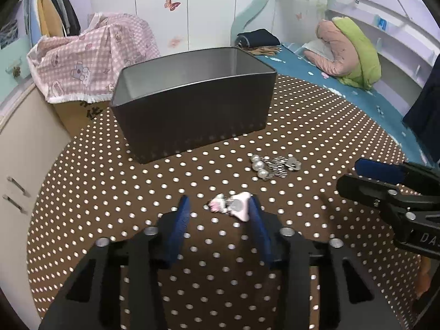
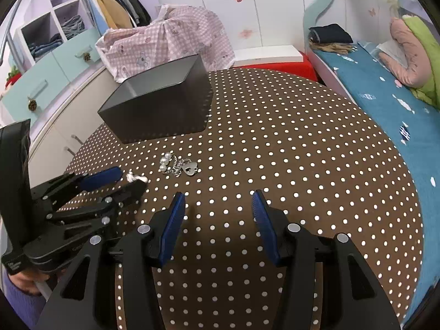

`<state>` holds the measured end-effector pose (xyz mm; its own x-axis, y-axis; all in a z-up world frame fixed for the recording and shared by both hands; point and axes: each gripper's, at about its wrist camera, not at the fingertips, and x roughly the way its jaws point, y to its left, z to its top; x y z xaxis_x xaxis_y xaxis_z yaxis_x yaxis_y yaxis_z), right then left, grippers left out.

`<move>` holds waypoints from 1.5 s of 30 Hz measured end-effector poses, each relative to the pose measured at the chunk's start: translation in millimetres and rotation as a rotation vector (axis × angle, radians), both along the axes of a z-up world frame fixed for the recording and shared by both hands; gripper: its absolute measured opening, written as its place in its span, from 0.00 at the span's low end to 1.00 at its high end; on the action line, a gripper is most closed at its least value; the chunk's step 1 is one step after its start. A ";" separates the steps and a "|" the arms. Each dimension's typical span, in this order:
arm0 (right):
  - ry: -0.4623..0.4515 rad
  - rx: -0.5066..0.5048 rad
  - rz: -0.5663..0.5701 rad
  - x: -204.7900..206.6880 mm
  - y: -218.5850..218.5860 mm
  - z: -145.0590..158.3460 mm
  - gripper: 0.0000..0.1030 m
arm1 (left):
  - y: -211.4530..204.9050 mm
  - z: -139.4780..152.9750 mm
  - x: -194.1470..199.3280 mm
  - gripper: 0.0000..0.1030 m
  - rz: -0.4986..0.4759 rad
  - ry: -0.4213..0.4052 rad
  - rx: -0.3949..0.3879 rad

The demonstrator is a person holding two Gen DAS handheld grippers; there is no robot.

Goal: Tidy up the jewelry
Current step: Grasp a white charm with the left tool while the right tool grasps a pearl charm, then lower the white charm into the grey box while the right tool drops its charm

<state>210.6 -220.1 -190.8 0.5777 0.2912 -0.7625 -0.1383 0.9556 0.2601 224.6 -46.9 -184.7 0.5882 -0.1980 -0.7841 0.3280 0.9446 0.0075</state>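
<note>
Straight ahead of your left gripper [image 1: 220, 209] stands the dark metal bin [image 1: 192, 121], open at the top; what shows of its inside is bare grey wall, and the floor of it is hidden from both cameras. It sits on the brown polka-dot tablecloth [image 1: 110, 192], beyond both pieces of jewelry.

Your left gripper's jaws are spread wide and hold nothing. The pink-and-white hair clip [image 1: 233, 206] lies on the cloth between the fingertips, pushed toward your right finger; its pink end reaches the blue pad [image 1: 257, 220], though you cannot tell whether they really touch. The other pad stands apart from it.

Ahead and to the right of that gripper, the pearl and chain bracelet with a heart charm [image 1: 273, 166] lies in a small heap, short of the bin.

Your right gripper [image 2: 218, 200] is also wide open and empty, over bare cloth; the bracelet lies ahead and left of its tips.
</note>
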 end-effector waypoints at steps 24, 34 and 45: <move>-0.021 -0.202 0.130 43.2 64.6 -7.0 0.48 | 39.7 12.9 0.4 0.25 0.036 0.018 -0.105; -0.023 -0.220 0.229 44.5 81.4 -3.6 0.13 | 42.5 16.6 1.1 0.25 0.029 0.023 -0.135; -0.090 -0.101 0.211 27.5 60.1 35.9 0.13 | 40.6 37.9 -5.3 0.25 0.009 -0.012 -0.171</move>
